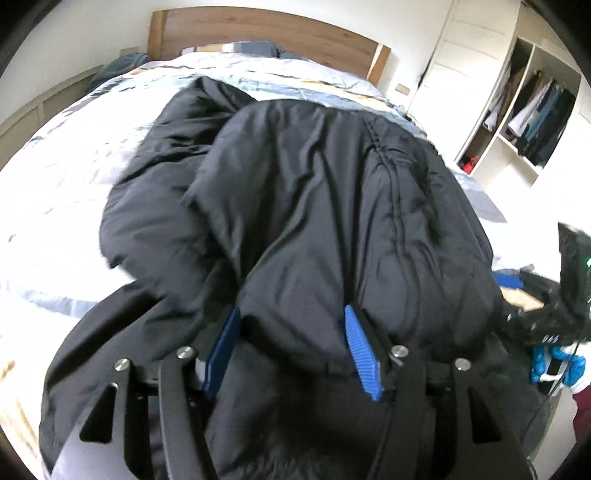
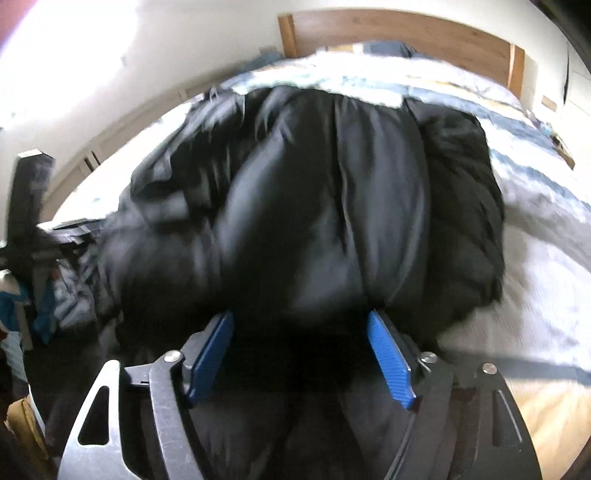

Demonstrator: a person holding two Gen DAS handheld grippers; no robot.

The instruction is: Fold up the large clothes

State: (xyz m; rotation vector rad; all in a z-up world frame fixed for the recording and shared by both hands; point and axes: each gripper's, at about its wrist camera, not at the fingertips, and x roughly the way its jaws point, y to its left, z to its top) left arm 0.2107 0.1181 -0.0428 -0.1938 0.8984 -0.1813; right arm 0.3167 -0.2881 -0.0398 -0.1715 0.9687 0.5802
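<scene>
A large black puffer jacket [image 1: 303, 206] lies bunched on the bed, its near part folded up over the rest. My left gripper [image 1: 291, 317] has its blue pads wide apart with a thick fold of the jacket between them. My right gripper [image 2: 301, 317] stands the same way, with the jacket [image 2: 314, 206] bulging between its blue fingers [image 2: 388, 354]. Both tips are buried in the fabric. The right gripper also shows at the right edge of the left wrist view [image 1: 554, 325]. The right wrist view is blurred.
The bed [image 1: 55, 192] has a pale blue and white patterned cover and a wooden headboard [image 1: 280, 33]. An open wardrobe [image 1: 524, 110] with hanging clothes stands to the right. A low wall panel [image 2: 122, 125] runs along the left of the bed.
</scene>
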